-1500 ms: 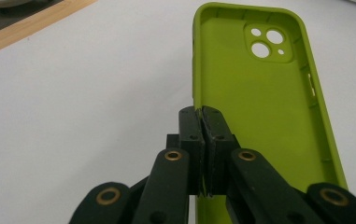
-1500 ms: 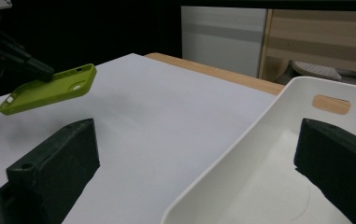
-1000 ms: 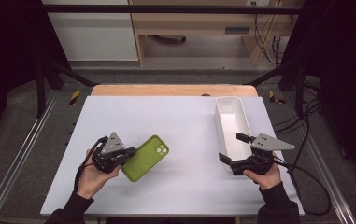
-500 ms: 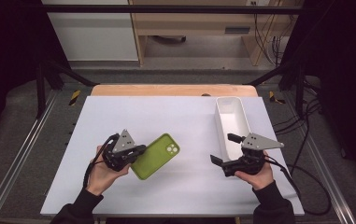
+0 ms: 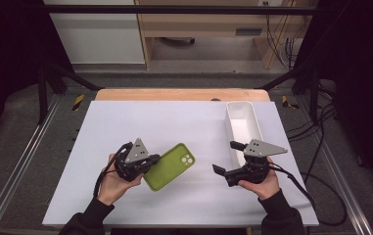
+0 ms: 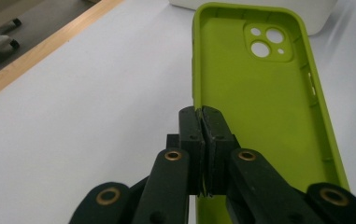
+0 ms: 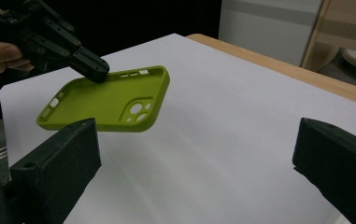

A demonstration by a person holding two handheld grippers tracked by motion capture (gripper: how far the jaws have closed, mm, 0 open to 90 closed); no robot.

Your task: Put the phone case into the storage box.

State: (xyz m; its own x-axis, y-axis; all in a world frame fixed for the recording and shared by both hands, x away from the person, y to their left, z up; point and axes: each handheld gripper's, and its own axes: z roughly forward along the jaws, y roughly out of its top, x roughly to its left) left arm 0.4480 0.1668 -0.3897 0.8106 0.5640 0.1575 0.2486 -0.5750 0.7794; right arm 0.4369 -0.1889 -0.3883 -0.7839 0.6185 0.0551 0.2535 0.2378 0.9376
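Observation:
A lime-green phone case (image 5: 169,166) hangs just above the white table, hollow side up, its camera cut-out (image 6: 267,43) at the far end. My left gripper (image 5: 151,159) is shut on the case's long side wall (image 6: 197,100); the jaws meet on the thin rim. In the right gripper view the case (image 7: 110,100) floats tilted at the left, pinched by the other gripper (image 7: 89,65). My right gripper (image 5: 225,165) is held low over the table to the right of the case, open wide, with nothing between its jaws.
A long white tray (image 5: 244,129) lies at the right side of the white table (image 5: 174,122), just behind the right hand. A wooden strip (image 5: 179,94) runs along the far edge. Cables trail off the right side (image 5: 321,196).
My left gripper has carried the case to the right and lifted it slightly. The right gripper has swung left toward the table's middle, away from the tray.

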